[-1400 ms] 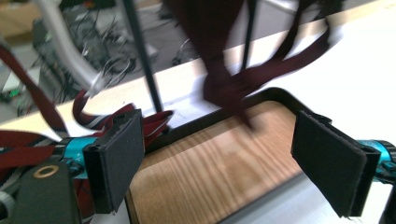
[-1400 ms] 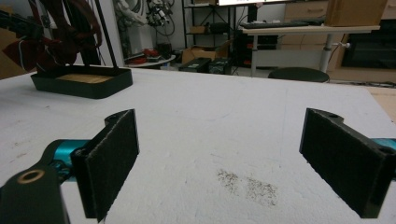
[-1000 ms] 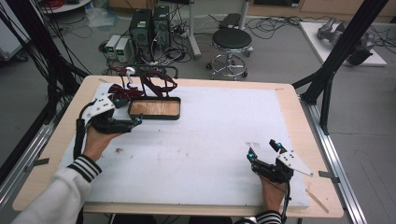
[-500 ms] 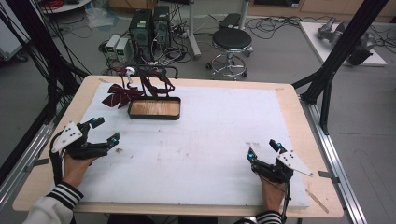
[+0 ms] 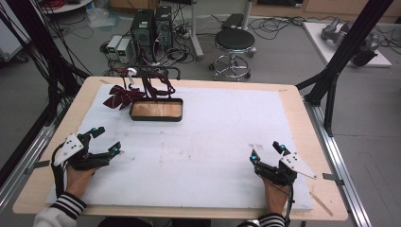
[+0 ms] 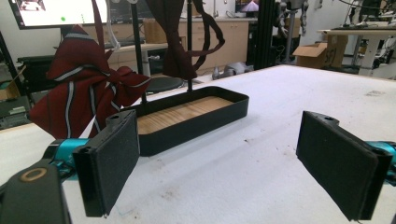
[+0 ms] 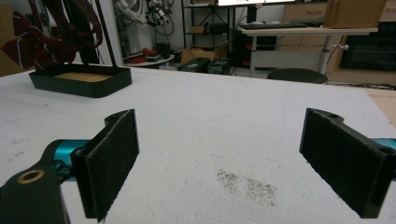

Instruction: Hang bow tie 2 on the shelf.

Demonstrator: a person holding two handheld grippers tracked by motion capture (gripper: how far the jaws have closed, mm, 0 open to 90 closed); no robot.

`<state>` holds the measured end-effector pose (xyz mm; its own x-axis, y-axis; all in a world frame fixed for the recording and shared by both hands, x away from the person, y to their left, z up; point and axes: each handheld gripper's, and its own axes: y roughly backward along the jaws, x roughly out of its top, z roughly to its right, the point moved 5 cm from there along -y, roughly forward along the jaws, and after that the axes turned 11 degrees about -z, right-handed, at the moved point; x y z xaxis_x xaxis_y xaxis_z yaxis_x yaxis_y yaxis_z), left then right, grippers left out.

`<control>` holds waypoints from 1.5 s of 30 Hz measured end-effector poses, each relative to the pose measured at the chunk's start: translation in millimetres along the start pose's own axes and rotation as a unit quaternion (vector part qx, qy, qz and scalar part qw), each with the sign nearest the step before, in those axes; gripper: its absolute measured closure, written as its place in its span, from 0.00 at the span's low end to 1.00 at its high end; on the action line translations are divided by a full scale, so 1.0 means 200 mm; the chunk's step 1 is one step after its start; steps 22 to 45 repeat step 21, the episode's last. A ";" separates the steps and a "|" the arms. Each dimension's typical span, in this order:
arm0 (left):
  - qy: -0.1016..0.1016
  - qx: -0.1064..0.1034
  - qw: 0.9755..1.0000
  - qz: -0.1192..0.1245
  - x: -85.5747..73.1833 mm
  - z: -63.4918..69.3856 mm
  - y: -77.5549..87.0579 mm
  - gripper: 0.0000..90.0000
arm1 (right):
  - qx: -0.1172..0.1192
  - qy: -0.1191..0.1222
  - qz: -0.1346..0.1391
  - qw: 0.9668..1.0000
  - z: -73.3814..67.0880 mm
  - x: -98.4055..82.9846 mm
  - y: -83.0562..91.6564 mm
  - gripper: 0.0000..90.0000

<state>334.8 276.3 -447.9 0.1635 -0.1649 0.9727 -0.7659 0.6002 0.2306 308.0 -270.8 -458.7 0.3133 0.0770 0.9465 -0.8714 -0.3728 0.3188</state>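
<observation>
High view: my left gripper rests released at the tabletop's near left corner, my right gripper released at the near right. The bow tie hangs beside the tray near the far left corner, straight ahead of and nearer my left gripper.

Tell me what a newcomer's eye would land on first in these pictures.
First the dark red striped bow tie hanging from a black stand at the table's far left, beside a black tray with a wooden floor. Then the two tongs, left and right, both open and holding nothing, resting at the near corners of the white mat.
</observation>
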 end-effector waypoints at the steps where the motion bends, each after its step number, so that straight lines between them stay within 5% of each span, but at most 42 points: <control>1: 0.001 0.002 1.000 -0.001 -0.01 0.00 0.00 0.15 | 0.000 0.000 0.000 1.000 0.00 0.00 0.00 0.12; 16: 0.016 0.017 0.999 0.026 -0.04 -0.01 0.03 0.16 | -0.004 0.001 -0.003 1.000 -0.01 0.00 0.00 0.12; 45: 0.014 0.017 0.999 0.027 -0.04 -0.01 0.03 0.16 | -0.005 0.005 -0.004 1.000 0.00 0.00 0.00 0.12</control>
